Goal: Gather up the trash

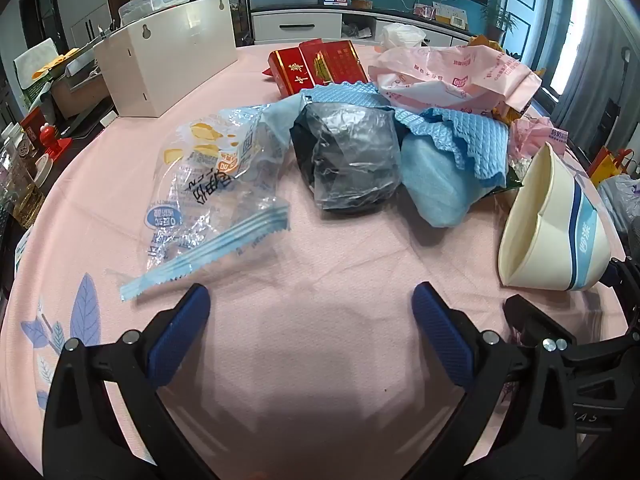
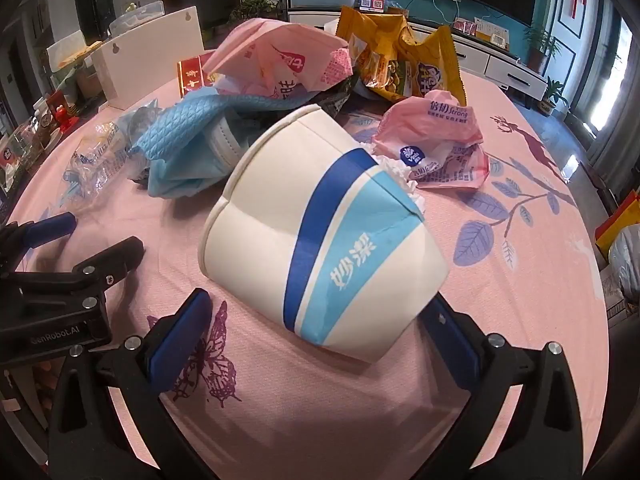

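Left wrist view: the left gripper (image 1: 311,304) is spread wide with nothing in it, plenty of bare pink tablecloth (image 1: 320,264) between and ahead of its pads. The clear wrapper (image 1: 208,196) lies just ahead-left, the gray bag (image 1: 348,156) straight ahead. Right wrist view: the right gripper (image 2: 316,320) gapes too, with the crushed white-and-blue paper cup (image 2: 316,232) on its side between the fingers, dented and creased; contact with the pads I can't tell.

Left gripper (image 1: 311,304): black frame, ribbed blue finger pads (image 1: 442,330), silver screws.
Right gripper (image 2: 318,320): black arms, blue pads (image 2: 180,342), silver screws.
Marking: "GenRobot.AI" lettering printed on the black body.
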